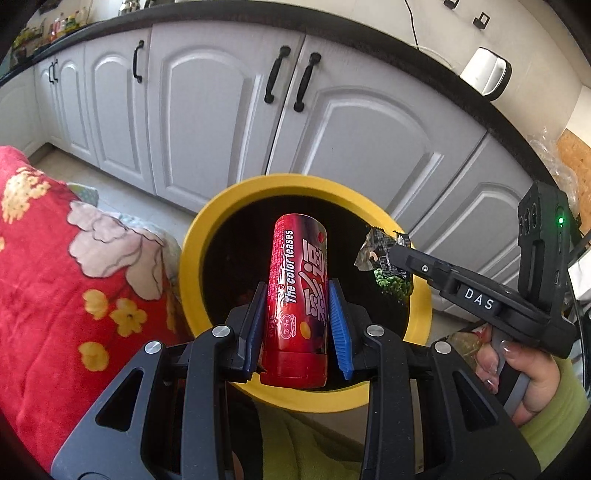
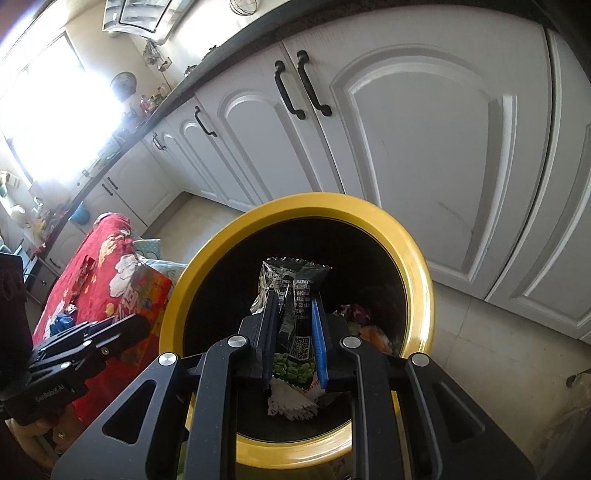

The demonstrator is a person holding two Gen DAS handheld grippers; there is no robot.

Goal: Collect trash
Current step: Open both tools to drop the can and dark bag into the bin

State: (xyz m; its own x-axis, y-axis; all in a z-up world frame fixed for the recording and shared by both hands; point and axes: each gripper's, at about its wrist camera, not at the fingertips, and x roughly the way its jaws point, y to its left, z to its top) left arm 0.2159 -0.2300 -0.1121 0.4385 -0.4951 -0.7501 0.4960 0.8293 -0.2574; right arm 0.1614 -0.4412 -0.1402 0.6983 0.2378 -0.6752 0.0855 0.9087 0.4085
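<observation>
My left gripper (image 1: 297, 291) is shut on a red candy tube (image 1: 299, 295) marked "The color teases" and holds it upright over the mouth of the yellow-rimmed trash bin (image 1: 192, 251). My right gripper (image 2: 295, 299) is shut on a black and green snack wrapper (image 2: 293, 306) and holds it over the same bin (image 2: 177, 302). The wrapper (image 1: 384, 258) and the right gripper (image 1: 397, 254) also show in the left wrist view, at the bin's right rim. Several pieces of trash (image 2: 354, 314) lie dark inside the bin.
White cabinet doors (image 1: 207, 122) with black handles stand close behind the bin. A red floral cloth (image 1: 55, 277) covers furniture to the left of the bin. A dark countertop (image 1: 332, 26) runs above the cabinets. A white kettle (image 1: 485, 74) sits on it.
</observation>
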